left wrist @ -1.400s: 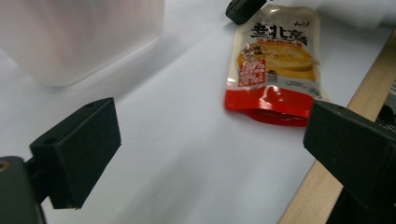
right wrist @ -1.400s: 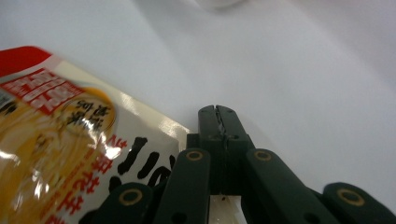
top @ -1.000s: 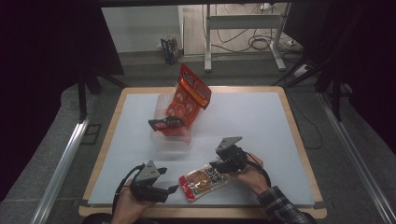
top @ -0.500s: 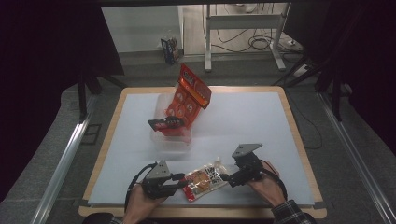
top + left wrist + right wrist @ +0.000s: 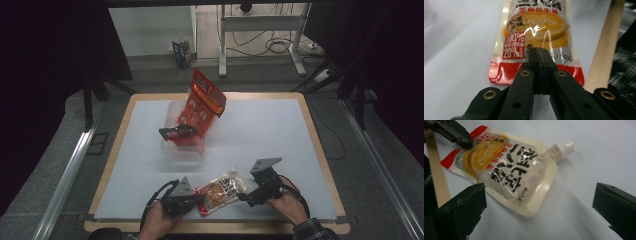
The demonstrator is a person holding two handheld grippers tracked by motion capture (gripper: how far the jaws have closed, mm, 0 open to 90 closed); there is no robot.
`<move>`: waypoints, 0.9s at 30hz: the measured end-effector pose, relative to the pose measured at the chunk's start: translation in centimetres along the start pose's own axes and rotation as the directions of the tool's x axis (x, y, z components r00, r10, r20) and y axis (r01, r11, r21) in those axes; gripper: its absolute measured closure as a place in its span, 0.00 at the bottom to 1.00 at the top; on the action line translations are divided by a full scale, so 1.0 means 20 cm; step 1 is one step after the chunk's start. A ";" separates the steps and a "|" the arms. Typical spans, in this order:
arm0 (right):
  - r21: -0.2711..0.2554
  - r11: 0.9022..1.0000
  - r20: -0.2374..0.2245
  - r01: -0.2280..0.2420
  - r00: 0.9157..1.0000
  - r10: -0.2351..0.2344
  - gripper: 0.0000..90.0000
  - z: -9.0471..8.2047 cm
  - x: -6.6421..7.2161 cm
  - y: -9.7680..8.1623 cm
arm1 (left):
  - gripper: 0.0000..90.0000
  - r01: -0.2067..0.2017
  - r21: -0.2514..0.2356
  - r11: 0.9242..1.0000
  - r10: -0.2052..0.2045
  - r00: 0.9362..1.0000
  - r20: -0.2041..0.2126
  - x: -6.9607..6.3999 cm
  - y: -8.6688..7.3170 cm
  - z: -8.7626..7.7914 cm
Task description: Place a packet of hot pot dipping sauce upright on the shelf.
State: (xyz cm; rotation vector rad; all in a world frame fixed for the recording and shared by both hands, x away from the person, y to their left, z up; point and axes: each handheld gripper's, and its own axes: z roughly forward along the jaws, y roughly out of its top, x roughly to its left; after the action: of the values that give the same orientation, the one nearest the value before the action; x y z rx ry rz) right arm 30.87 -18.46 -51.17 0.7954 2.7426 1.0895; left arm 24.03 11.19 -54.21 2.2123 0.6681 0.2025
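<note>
A spouted food pouch (image 5: 220, 192) with yellow and red print lies flat on the white table top near the front edge. My left gripper (image 5: 199, 199) is shut, its jaws having just closed, and its tips (image 5: 537, 51) rest on the pouch (image 5: 536, 32) near its red bottom end. I see no film pinched between them. My right gripper (image 5: 242, 196) is open, its jaws having just widened, and it sits low beside the spout end. Between its jaws (image 5: 539, 190) lie a corner of the pouch (image 5: 506, 172) and bare table. The left gripper (image 5: 461, 141) touches the pouch's far corner.
A clear plastic tub (image 5: 182, 147) stands mid-table with a red snack bag (image 5: 202, 102) upright in it and a dark packet (image 5: 175, 131) at its left rim. The wooden table edge (image 5: 604, 50) runs close beside the pouch.
The left gripper slid right onto the pouch's bottom end and its jaws shut. The right gripper shifted to the right and lower beside the spout end, its jaws opening wide.
</note>
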 end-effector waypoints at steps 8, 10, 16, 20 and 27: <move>0.035 0.999 -0.056 -0.016 0.998 0.018 0.01 0.04 0.03 0.00 | 1.00 0.026 0.005 1.000 -0.026 1.000 0.008 0.01 -0.01 0.00; 0.050 0.999 -0.070 -0.019 0.997 0.023 0.01 0.06 0.03 0.00 | 1.00 0.026 0.005 1.000 -0.026 1.000 0.007 0.01 -0.01 0.00; 0.067 0.997 -0.094 -0.032 0.995 0.039 0.02 0.09 0.05 0.01 | 1.00 0.037 0.002 0.999 -0.037 0.999 0.012 0.01 -0.02 0.00; 0.064 0.997 -0.111 -0.041 0.993 0.048 0.02 0.11 0.06 0.02 | 1.00 0.032 0.009 0.999 -0.032 0.999 0.016 0.02 -0.02 -0.01; 0.047 0.995 -0.174 -0.091 0.980 0.098 0.03 0.14 0.06 0.04 | 1.00 0.036 0.012 0.999 -0.036 0.999 0.015 0.02 -0.02 -0.01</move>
State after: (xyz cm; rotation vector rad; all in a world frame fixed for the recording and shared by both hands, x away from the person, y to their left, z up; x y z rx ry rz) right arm 30.94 -15.65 -52.47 0.8834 2.9063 1.1822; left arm 24.10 11.69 -54.45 2.2089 0.7012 0.1635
